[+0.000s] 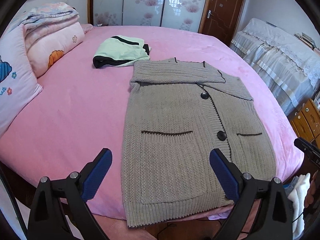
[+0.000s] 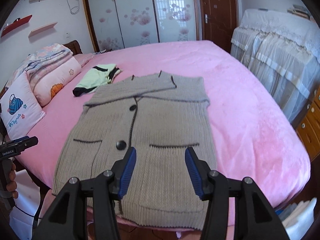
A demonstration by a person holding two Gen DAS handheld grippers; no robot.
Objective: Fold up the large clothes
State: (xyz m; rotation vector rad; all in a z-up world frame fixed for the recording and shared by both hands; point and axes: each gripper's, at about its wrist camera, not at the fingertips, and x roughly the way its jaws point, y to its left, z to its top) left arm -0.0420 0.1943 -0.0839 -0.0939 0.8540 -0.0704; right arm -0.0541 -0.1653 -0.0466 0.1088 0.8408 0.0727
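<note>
A grey knit cardigan (image 1: 180, 124) lies flat on the pink bed (image 1: 70, 110), buttoned, with both sleeves folded across its top. Its hem hangs over the near bed edge. It also shows in the right wrist view (image 2: 144, 140). My left gripper (image 1: 161, 156) is open and empty, hovering above the cardigan's lower left part. My right gripper (image 2: 161, 156) is open and empty above the cardigan's right pocket. The right gripper's tip shows at the left wrist view's right edge (image 1: 306, 148); the left gripper shows at the right wrist view's left edge (image 2: 18, 146).
A folded mint-green and black garment (image 1: 122, 52) lies on the bed beyond the cardigan. Pillows and folded quilts (image 1: 50, 38) are stacked at the left. A lace-covered piece of furniture (image 1: 280, 60) and a wooden cabinet (image 1: 308, 118) stand at the right.
</note>
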